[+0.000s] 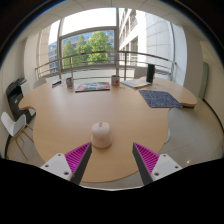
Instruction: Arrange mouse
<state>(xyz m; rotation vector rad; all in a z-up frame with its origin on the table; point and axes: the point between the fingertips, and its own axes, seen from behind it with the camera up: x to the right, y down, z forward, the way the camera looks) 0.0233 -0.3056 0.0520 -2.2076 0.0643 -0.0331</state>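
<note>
A white computer mouse [101, 133] lies on a round light-wood table [60, 115], just ahead of my fingers and centred between them. My gripper [113, 162] is open, its magenta pads [77, 156] spread wide near the table's front edge, holding nothing. A dark patterned mouse pad [159, 98] lies on the table to the far right, well beyond the right finger.
A second colourful pad [93, 87] lies at the table's far side, with a cup [115, 80], a small object [69, 83] and a laptop [140, 81] near it. A dark speaker [150, 73] stands behind. Chairs [17, 100] stand at the left. Windows fill the back wall.
</note>
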